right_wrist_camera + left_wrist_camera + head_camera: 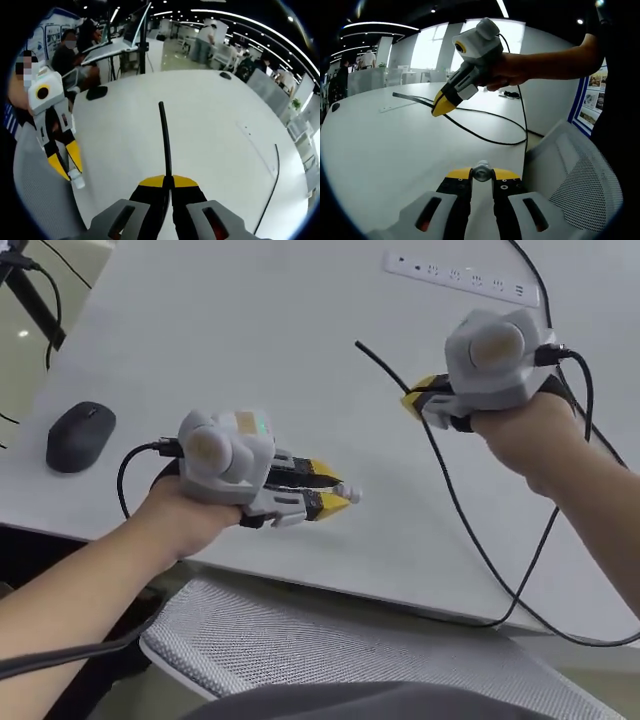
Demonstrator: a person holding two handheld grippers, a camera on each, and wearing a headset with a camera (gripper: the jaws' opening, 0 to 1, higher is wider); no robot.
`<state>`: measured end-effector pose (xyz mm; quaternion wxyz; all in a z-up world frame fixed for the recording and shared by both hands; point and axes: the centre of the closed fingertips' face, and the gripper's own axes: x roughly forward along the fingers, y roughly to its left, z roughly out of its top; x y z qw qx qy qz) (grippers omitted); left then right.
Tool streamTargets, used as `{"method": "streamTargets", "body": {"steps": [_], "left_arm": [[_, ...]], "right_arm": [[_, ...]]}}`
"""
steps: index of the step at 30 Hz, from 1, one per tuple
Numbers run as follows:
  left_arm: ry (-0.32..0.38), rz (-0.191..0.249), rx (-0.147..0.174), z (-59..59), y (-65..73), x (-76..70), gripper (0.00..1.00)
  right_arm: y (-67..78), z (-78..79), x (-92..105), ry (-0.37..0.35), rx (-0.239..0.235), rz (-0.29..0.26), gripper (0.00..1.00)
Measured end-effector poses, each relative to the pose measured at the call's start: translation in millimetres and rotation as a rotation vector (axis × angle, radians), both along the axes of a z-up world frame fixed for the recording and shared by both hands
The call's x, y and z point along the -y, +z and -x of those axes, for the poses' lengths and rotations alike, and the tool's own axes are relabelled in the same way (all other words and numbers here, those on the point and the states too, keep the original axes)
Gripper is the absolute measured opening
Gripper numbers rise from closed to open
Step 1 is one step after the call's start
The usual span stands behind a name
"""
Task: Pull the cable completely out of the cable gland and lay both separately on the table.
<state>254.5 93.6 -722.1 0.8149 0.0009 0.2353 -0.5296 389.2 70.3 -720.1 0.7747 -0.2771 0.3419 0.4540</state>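
Left gripper (332, 488) pinching cable gland (481, 171) | right gripper (412, 400) pinching cable (164, 135) | held apart above table (250, 330)

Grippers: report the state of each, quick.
Left gripper: shut on the cable gland.
Right gripper: shut on the cable.

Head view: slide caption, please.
Left gripper holds the cable gland, right gripper the black cable, apart above the white table.
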Motion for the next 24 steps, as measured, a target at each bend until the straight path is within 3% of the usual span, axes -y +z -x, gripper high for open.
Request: {"method": "streamTargets", "body": {"steps": [9, 13, 17, 24], "left_arm": [[-0.005, -0.005, -0.018, -6.5, -18.8, -9.4, 0.15], [-0.008, -0.01, -0.025, -8.5, -26.6, -13.3, 0.15], [-0.012, -0.023, -0.032, -9.4, -36.9, -17.4, 0.15], [0.006, -0.026, -0.058, -12.1, -54.3, -23.8, 0.15]], "right_arm": [[-17.6, -3.1, -30.7, 0.078, -0.001, 0.031, 0.0], [-32.4, -4.5, -45.5, 0.13, -0.001, 0.053, 0.0], [-50.9, -1.2, -64.0, 0.205, -0.002, 0.081, 0.0], [-71.3, 15.1, -87.6, 0.315, -0.011, 0.127, 0.0]]}}
